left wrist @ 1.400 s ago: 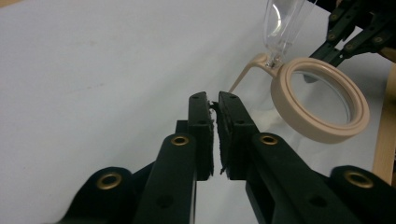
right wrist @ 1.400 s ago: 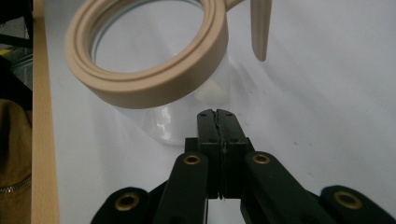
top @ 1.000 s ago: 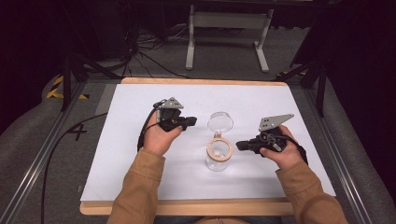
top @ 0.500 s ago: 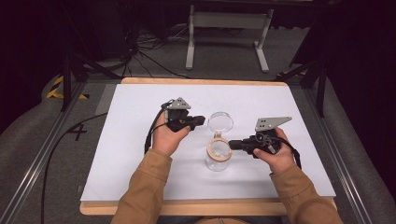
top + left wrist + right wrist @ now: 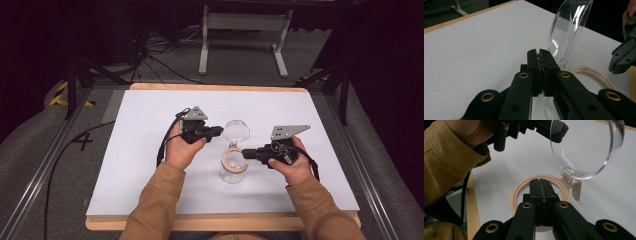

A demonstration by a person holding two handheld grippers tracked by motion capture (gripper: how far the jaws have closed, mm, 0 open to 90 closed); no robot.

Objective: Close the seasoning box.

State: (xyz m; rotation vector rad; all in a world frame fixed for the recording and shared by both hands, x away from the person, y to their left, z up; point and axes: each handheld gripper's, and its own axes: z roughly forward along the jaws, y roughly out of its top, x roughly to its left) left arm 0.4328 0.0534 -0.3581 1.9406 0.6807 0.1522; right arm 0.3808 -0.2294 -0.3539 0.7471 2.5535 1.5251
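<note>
A clear glass jar with a tan rim ring stands mid-table. Its round clear lid is hinged open and stands upright at the far side. My left gripper is shut, with its tips right beside the lid's left edge. In the left gripper view the lid rises just past the shut tips. My right gripper is also shut, with its tips over the ring from the right. Nothing shows between either pair of jaws.
The jar stands on a white sheet covering a wood-edged table. Bare sheet lies on all sides of the jar. Beyond the far edge are floor cables and a metal stand. Rails run along both table sides.
Both hands have moved inward to the jar. The left gripper came right up to the open lid, and the right gripper slid left until its tips sit over the rim.
</note>
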